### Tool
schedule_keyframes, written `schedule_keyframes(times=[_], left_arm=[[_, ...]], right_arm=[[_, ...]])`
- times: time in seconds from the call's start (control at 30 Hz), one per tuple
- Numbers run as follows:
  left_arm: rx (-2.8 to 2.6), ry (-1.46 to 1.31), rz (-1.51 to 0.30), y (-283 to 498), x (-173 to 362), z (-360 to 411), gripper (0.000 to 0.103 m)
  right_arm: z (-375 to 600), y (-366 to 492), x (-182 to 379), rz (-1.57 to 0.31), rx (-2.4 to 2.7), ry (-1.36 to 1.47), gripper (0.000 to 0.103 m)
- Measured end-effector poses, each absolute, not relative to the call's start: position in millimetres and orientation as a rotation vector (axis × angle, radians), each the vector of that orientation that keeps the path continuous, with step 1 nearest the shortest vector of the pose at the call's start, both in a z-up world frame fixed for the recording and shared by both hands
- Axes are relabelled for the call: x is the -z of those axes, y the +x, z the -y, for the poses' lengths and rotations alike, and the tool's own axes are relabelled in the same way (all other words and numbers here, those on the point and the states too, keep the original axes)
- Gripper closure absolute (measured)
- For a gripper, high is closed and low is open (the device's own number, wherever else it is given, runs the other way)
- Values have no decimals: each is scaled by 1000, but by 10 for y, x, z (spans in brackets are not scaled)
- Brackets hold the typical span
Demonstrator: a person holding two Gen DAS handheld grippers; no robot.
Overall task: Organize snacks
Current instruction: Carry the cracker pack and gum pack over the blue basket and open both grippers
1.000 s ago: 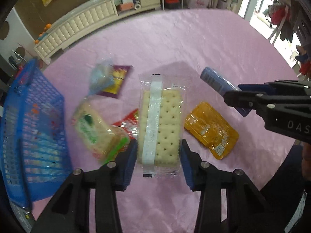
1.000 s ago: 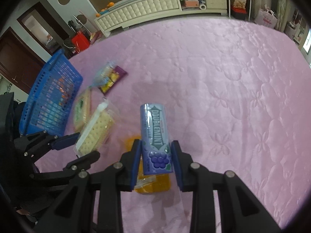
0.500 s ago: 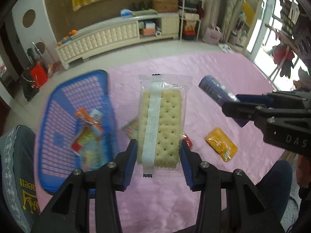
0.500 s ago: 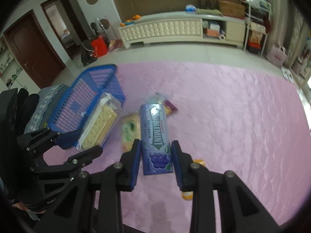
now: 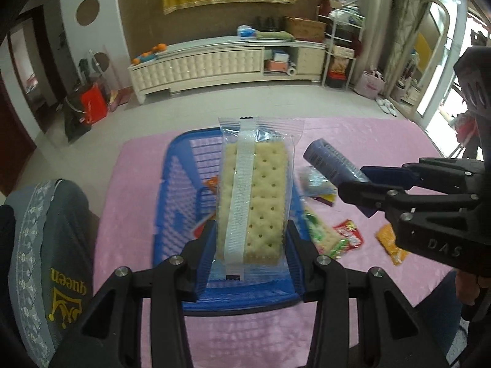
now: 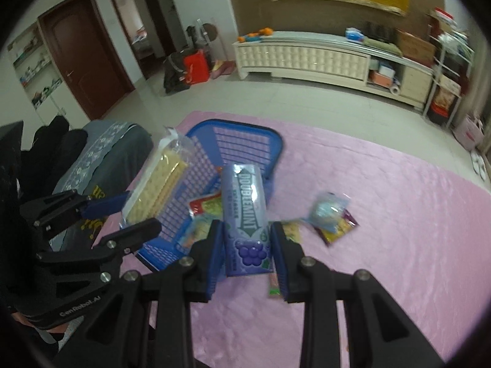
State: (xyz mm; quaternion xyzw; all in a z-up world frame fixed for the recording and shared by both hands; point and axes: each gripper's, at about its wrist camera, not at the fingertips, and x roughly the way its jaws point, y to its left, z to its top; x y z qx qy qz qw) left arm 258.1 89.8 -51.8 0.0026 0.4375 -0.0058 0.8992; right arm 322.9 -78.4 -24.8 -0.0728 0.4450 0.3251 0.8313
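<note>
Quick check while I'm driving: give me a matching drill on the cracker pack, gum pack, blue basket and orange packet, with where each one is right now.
Things:
1. cracker pack
2. gum pack
3. blue basket
4. orange packet

Places:
A. lying on the pink cloth, right of the other loose snacks
B. clamped in the right hand-held gripper
C. standing on the cloth, a few snacks already inside
D. clamped in the left hand-held gripper, above the basket

Pairs: 1-D, 2-B, 3-C, 4-A
</note>
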Motion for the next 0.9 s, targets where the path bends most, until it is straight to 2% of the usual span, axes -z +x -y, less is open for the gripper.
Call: schedule_keyframes(times=[0.3,0.8,0.87,0.9], left_arm=[[-14,-16,-963,2879,709,-1289,62],[14,-31,-1054,3186,1134,-1325,62],[-4,-17,-1053,3199,1135,-1322,57],[-8,-19,-1051,3188,1123,-1317,48]], right_arm=[[291,3519,431,-986,-696,-231,67],[-3,3872,711,-1034,-658,-276,70],[1,3883,691,-1019,-639,-281,70],[5,3894,685,-1019,-632,-276,70]])
